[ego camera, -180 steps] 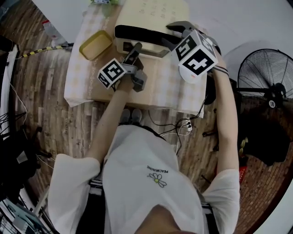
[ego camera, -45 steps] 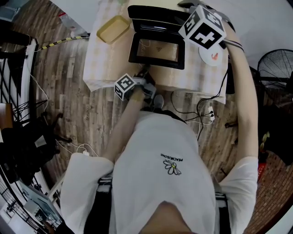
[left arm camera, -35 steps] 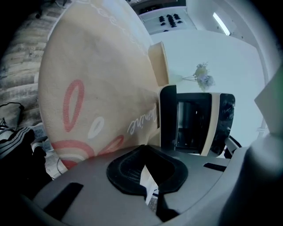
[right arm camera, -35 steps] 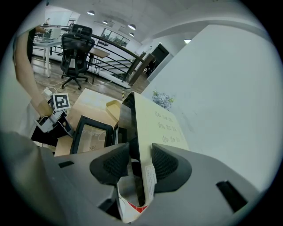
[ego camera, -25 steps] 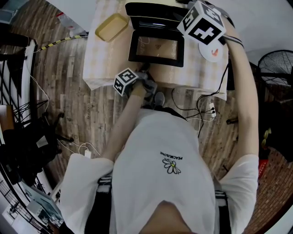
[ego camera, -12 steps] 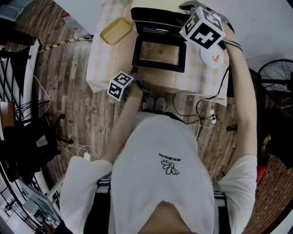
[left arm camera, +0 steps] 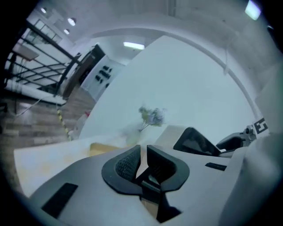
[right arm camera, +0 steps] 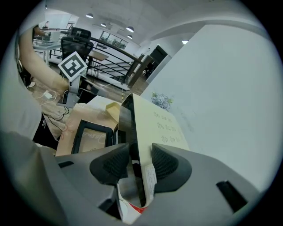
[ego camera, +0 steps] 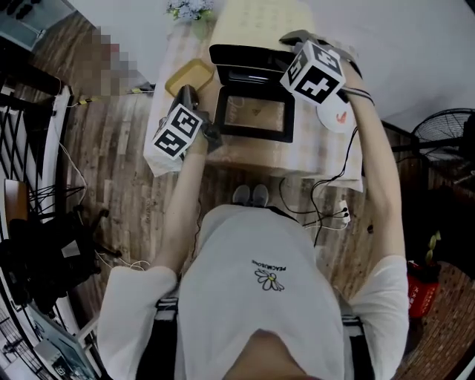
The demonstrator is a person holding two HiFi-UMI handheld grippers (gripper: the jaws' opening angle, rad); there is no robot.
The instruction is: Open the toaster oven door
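Note:
The cream toaster oven [ego camera: 256, 18] stands at the back of the table, its dark glass door [ego camera: 256, 113] folded down flat toward me. My right gripper [ego camera: 297, 37] is at the oven's top right corner. In the right gripper view the right gripper [right arm camera: 135, 152] is shut on the oven's [right arm camera: 161, 126] front edge, and the door [right arm camera: 90, 134] lies below. My left gripper [ego camera: 188, 93] hangs raised to the left of the door. In its own view the left gripper [left arm camera: 142, 152] is shut down to a thin slit and holds nothing, pointing past the oven [left arm camera: 194, 142].
A yellow tray [ego camera: 191, 74] lies left of the oven, beside my left gripper. A small vase of flowers [ego camera: 189, 9] stands behind it. A white plate [ego camera: 334, 117] sits right of the door. The checked tablecloth [ego camera: 167, 148] hangs over the front edge. Cables [ego camera: 326, 211] trail on the floor.
My left gripper has risen from the table's front edge below the door to the left of the oven, rolling as it went. The door stays down and the right gripper has not moved.

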